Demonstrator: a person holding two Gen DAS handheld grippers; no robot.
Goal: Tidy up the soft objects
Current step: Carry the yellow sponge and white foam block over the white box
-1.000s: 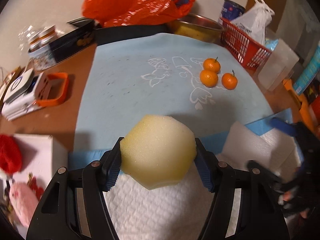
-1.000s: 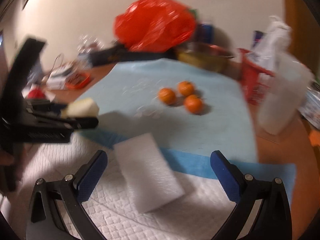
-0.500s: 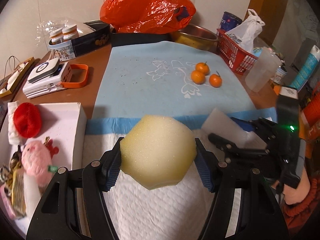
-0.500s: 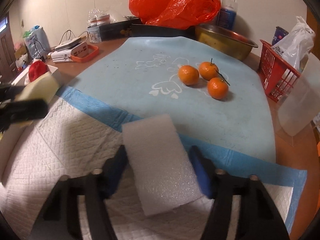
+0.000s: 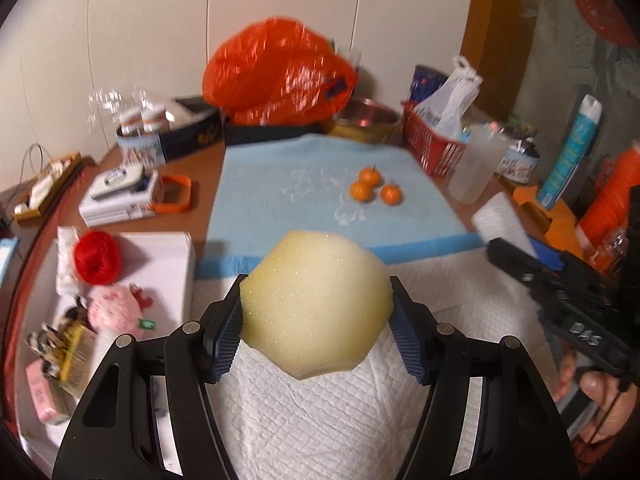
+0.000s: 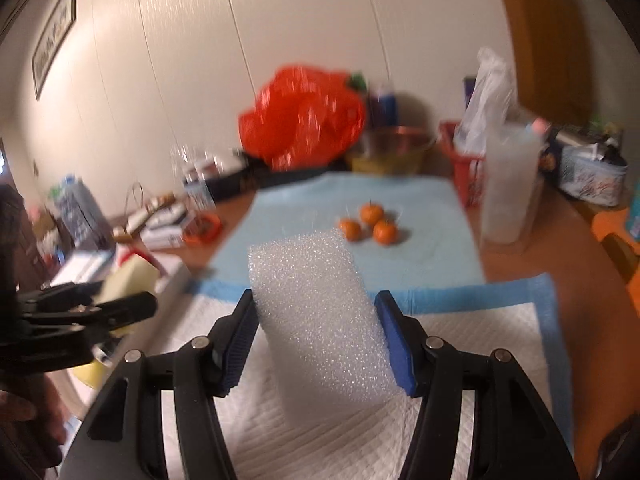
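My left gripper is shut on a pale yellow sponge and holds it above the white quilted pad. My right gripper is shut on a white foam block, lifted off the pad. The right gripper also shows at the right of the left wrist view, with the foam block in it. A white box at the left holds a red ball, a pink plush toy and other soft things.
Three tangerines lie on the blue mat. Behind it are an orange plastic bag, a metal bowl, a red basket and a clear jug. Boxes and a white device sit at the left.
My right gripper has closed on the white foam block and lifted it off the pad. My left gripper has risen and pulled back with the sponge.
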